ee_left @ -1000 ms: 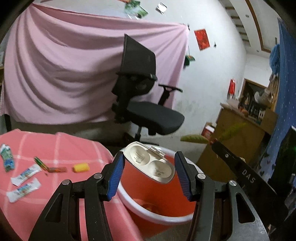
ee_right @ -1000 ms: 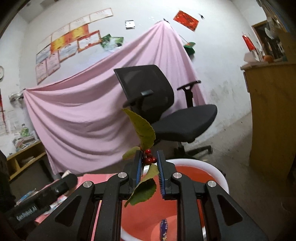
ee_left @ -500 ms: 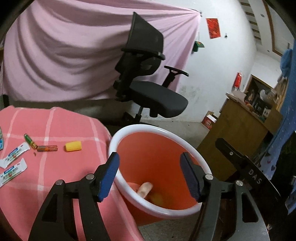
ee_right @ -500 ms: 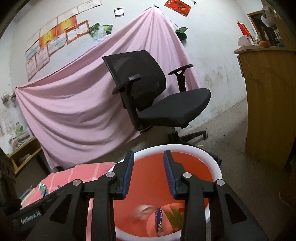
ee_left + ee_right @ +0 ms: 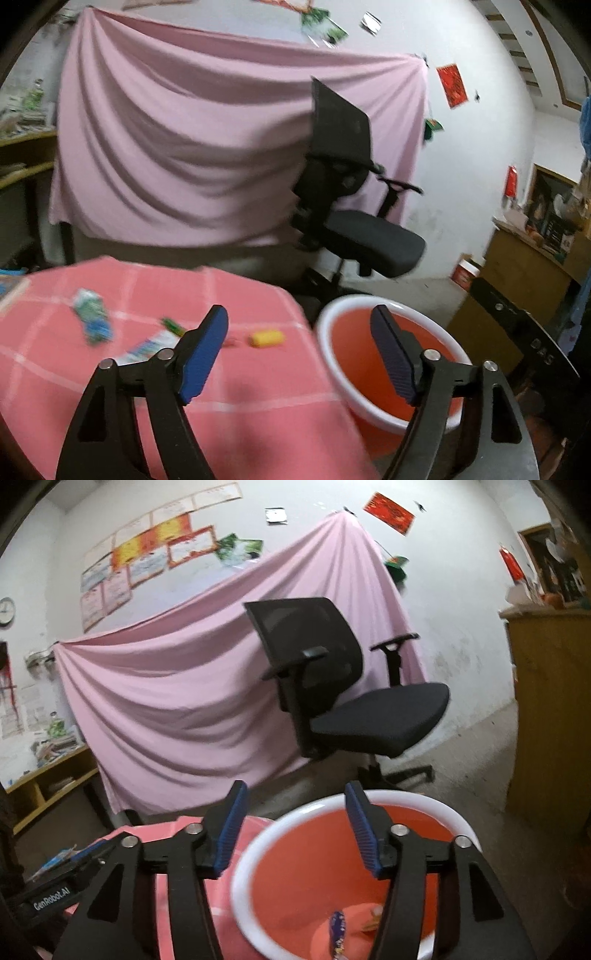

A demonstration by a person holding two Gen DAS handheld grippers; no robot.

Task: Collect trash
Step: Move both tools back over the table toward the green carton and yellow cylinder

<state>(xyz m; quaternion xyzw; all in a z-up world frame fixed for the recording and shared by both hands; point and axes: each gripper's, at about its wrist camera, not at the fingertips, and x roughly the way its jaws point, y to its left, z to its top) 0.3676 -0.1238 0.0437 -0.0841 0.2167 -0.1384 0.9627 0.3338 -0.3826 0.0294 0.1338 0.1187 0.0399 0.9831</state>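
Nearest the left lens, left gripper (image 5: 299, 347): spread wide, blue pads (image 5: 201, 354) holding nothing, touching nothing; poised above the table's right edge and the bin's near rim.
Right gripper (image 5: 293, 825): spread wide too, nothing between the pads, raised over the bin's left rim.
Bin (image 5: 327, 347): orange tub with a white rim, just beside the table's right edge, lower than the cloth.
Bin contents, right view: dark blue wrapper (image 5: 337, 934) standing on end near the bottom; small pale and yellowish scraps (image 5: 373, 919) beside it, blurred.
Table (image 5: 258, 406): pink cloth with pale check lines.
Yellow piece (image 5: 266, 338): small block, near the right edge of the table, between the gripper's pads in the left view but lying on the cloth.
White sachet (image 5: 147, 347): partly hidden behind the left pad, mid-table.
Green stick (image 5: 173, 325): thin, just beyond the sachet.
Green-and-blue packet (image 5: 92, 321): crumpled, further toward the left of the table, blurred.
Office chair (image 5: 343, 686): black, beyond the bin.
Pink sheet (image 5: 207, 147): draped across the far wall behind the chair.
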